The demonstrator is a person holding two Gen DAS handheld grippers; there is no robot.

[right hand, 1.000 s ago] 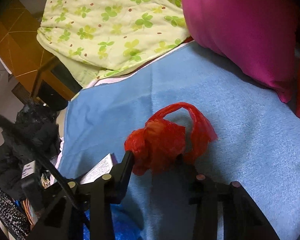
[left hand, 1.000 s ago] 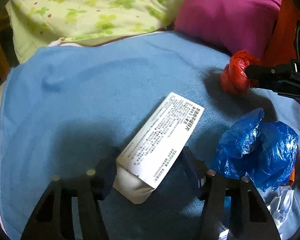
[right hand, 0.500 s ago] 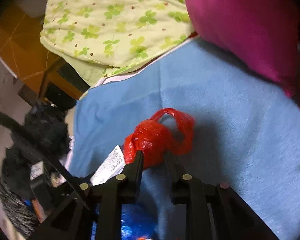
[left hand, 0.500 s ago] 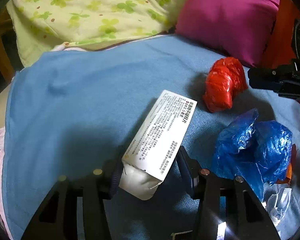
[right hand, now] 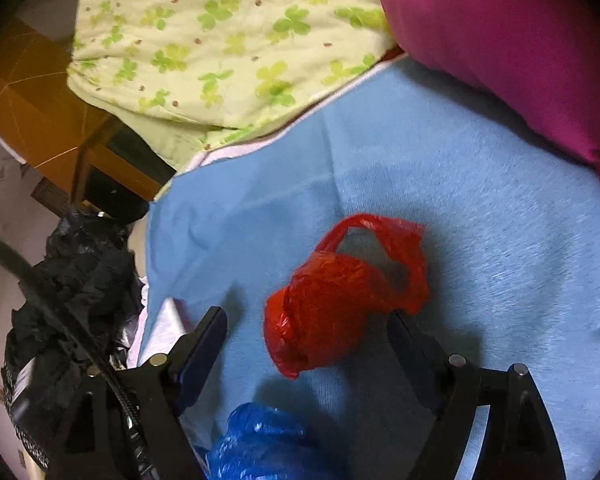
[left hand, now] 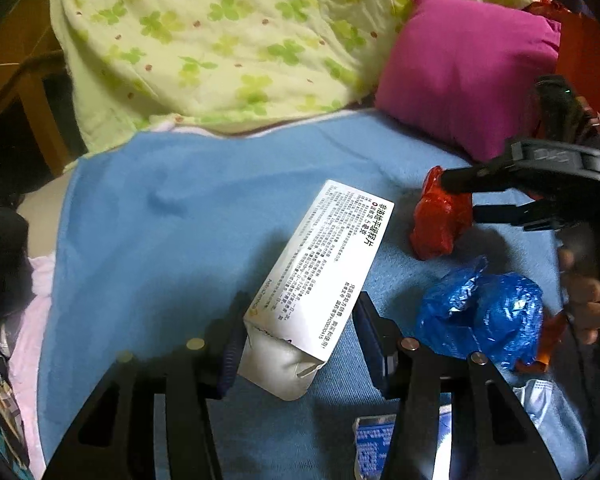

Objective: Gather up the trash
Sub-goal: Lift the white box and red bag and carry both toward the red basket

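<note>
A white printed box (left hand: 324,272) sits tilted between the pads of my left gripper (left hand: 300,316), which is shut on it and holds its lower end above the blue blanket (left hand: 180,220). A crumpled red plastic bag (right hand: 332,304) lies on the blanket between the fingers of my right gripper (right hand: 308,322). Those jaws are opening and neither pad touches the bag. The left wrist view shows the same red bag (left hand: 440,220) at the tips of the right gripper (left hand: 460,196). A blue plastic bag (left hand: 480,320) lies just beside it.
A magenta pillow (left hand: 460,76) and a green clover quilt (left hand: 220,40) lie at the far side. A black bag (right hand: 72,280) hangs off the blanket's left edge. A person's hand (left hand: 584,292), a face mask (left hand: 540,400) and a small blue packet (left hand: 374,440) are near the blue bag.
The left gripper has lifted the white box. The right gripper shut on the red bag, dragged it toward the blue bag, then spread its jaws and let it go.
</note>
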